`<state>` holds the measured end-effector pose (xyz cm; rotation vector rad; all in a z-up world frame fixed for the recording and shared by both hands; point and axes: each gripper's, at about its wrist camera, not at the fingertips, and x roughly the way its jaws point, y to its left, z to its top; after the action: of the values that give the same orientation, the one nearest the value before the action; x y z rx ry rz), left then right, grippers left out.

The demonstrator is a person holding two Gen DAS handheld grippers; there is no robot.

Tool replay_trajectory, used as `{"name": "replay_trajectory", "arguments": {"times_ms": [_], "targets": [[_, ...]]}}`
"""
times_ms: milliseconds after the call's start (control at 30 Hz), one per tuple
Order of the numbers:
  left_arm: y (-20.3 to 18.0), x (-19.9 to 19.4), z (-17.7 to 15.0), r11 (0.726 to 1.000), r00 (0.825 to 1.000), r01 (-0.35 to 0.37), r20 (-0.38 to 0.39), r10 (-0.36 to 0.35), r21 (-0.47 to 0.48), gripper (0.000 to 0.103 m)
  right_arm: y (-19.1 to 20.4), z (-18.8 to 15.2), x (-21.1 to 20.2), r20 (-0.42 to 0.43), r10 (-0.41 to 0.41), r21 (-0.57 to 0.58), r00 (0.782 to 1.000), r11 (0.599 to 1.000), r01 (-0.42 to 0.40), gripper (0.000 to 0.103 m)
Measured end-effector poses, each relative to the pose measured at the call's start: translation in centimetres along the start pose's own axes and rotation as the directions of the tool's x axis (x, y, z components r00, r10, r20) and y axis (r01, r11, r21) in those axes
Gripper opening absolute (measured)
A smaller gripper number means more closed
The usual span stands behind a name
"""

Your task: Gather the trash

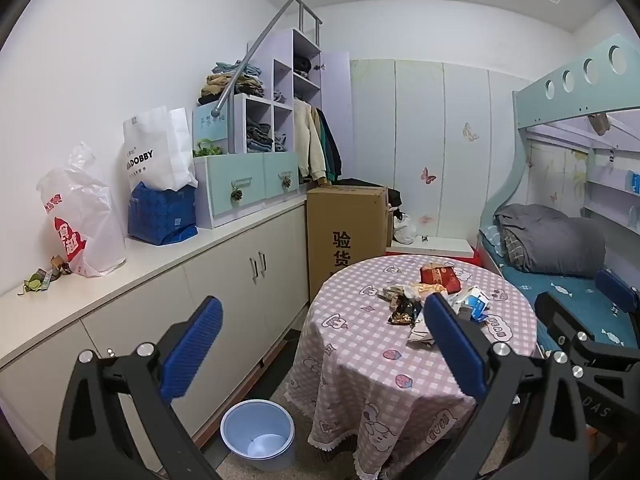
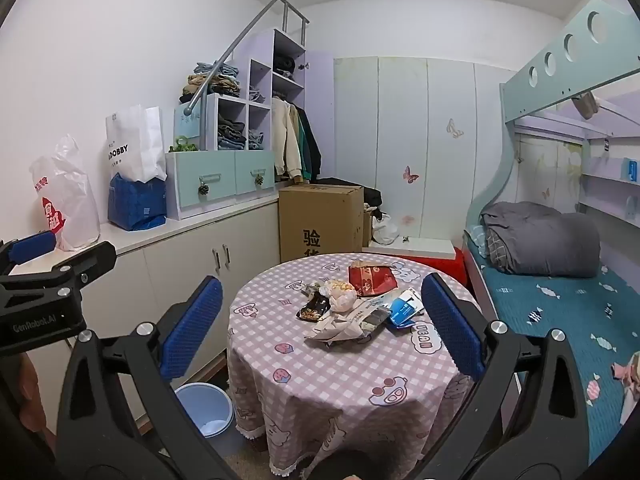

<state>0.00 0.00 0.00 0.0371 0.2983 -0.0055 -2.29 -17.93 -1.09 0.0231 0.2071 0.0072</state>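
A pile of trash lies on a round table with a pink checked cloth: a red packet, a blue and white box, a dark wrapper and crumpled paper. The pile also shows in the left wrist view. A light blue bin stands on the floor left of the table, also in the right wrist view. My left gripper is open and empty, held back from the table. My right gripper is open and empty, facing the pile from a distance.
A long white cabinet runs along the left wall with plastic bags, a blue bag and a drawer unit on top. A tall cardboard box stands behind the table. A bunk bed with a grey duvet is at right.
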Motion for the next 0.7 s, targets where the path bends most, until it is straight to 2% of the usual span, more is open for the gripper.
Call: {"name": "replay_trajectory", "arguments": {"times_ms": [700], "targets": [[0.02, -0.03, 0.00, 1.000, 1.000, -0.001, 0.001, 0.001, -0.001, 0.099, 0.00, 0.01, -0.31, 0.004, -0.001, -0.003, 1.000, 1.000, 0.001, 0.098]]}}
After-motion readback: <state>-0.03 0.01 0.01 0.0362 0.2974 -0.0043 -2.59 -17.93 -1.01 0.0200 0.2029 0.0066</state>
